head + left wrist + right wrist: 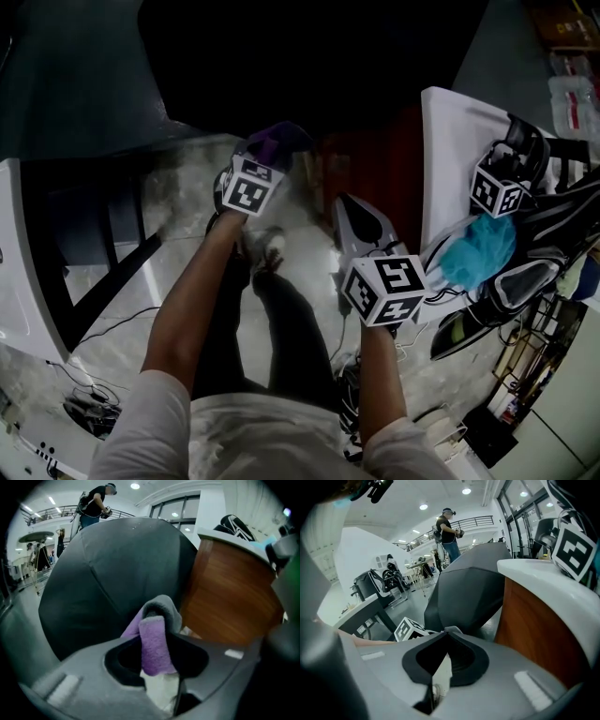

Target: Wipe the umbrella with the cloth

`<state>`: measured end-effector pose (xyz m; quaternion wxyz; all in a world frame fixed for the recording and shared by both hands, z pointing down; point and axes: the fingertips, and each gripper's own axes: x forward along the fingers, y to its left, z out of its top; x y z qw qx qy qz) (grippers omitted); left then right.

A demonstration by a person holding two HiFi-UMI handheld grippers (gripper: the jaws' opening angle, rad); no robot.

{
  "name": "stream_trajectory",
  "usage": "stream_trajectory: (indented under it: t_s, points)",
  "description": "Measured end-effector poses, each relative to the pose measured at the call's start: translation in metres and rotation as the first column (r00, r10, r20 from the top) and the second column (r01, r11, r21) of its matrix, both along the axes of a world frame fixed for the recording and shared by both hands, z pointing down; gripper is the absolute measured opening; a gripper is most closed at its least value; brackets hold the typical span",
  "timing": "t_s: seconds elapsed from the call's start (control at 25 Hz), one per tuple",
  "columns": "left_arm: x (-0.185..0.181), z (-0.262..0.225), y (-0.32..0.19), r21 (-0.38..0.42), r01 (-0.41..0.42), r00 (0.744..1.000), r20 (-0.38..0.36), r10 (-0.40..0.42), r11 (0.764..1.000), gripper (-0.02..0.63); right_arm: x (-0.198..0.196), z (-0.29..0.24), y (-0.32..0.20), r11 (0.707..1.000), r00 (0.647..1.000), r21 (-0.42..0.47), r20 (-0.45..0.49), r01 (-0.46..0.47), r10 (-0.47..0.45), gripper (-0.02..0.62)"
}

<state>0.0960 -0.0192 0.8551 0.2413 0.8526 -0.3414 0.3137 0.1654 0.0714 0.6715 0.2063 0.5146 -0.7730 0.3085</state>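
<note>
The open umbrella point(309, 66) is a big dark canopy filling the top of the head view; it lies on its side on the floor, and the left gripper view has its grey panels point(108, 569) right ahead. A purple and grey cloth point(157, 637) is clamped in my left gripper point(157, 620), and in the head view the cloth point(278, 142) sits at the canopy's lower edge. My right gripper point(361, 225) hangs lower right, its jaws closed on nothing. In the right gripper view that gripper point(447, 631) points at the umbrella point(471, 590).
A white-topped table with a brown wooden side point(229, 602) stands right of the umbrella. On it lie a teal cloth point(478, 248), a spare marker cube point(497, 192) and black gear. A white table with black legs point(28, 262) is at left. A person point(449, 531) stands far behind.
</note>
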Motion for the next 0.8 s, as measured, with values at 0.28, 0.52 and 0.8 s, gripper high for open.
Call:
stream_trajectory:
  t_s: [0.28, 0.52, 0.8]
  points:
    - [-0.008, -0.028, 0.015, -0.052, -0.045, 0.999, -0.001, 0.045, 0.998, 0.133, -0.005, -0.027, -0.011, 1.0, 1.0, -0.002, -0.008, 0.012, -0.012, 0.005]
    - [-0.037, -0.129, 0.009, -0.039, -0.026, 0.999, -0.028, 0.025, 0.999, 0.133, -0.013, -0.113, -0.042, 0.999, 1.0, 0.048, -0.002, -0.01, 0.01, 0.005]
    - [-0.085, -0.249, -0.052, 0.07, 0.067, 0.996, -0.068, -0.062, 0.995, 0.133, -0.03, -0.207, -0.088, 0.99, 0.999, 0.142, -0.04, 0.023, -0.017, 0.005]
